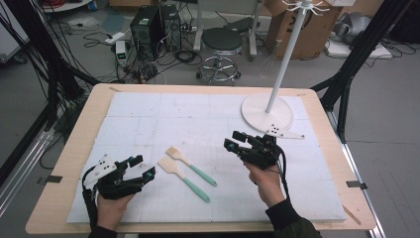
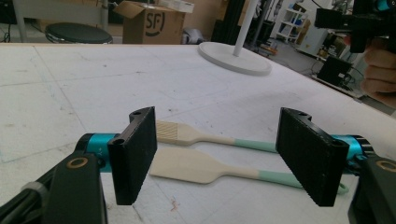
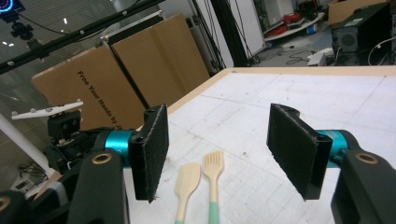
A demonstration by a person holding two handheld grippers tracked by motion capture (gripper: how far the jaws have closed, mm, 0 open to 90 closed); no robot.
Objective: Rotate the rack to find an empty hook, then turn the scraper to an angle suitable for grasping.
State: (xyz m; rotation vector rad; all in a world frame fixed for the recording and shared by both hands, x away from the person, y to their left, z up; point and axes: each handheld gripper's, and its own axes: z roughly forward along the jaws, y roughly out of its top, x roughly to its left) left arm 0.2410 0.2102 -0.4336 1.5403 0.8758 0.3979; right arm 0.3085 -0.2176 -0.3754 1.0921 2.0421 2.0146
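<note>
Jaws of left gripper (image 1: 142, 168) stood wide, empty, resting beside two spatulas (image 1: 186, 171) mid-mat. Right gripper (image 1: 236, 140) hovered beyond them, jaws wide, empty. Step looked like approach before pickup. Next move called for lowering onto one mint handle, then closing.

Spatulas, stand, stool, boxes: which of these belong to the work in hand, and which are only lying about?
Belong to the work:
slotted spatula
plain spatula
left gripper, open
right gripper, open

Only lying about:
white stand
stool
cardboard box
</note>
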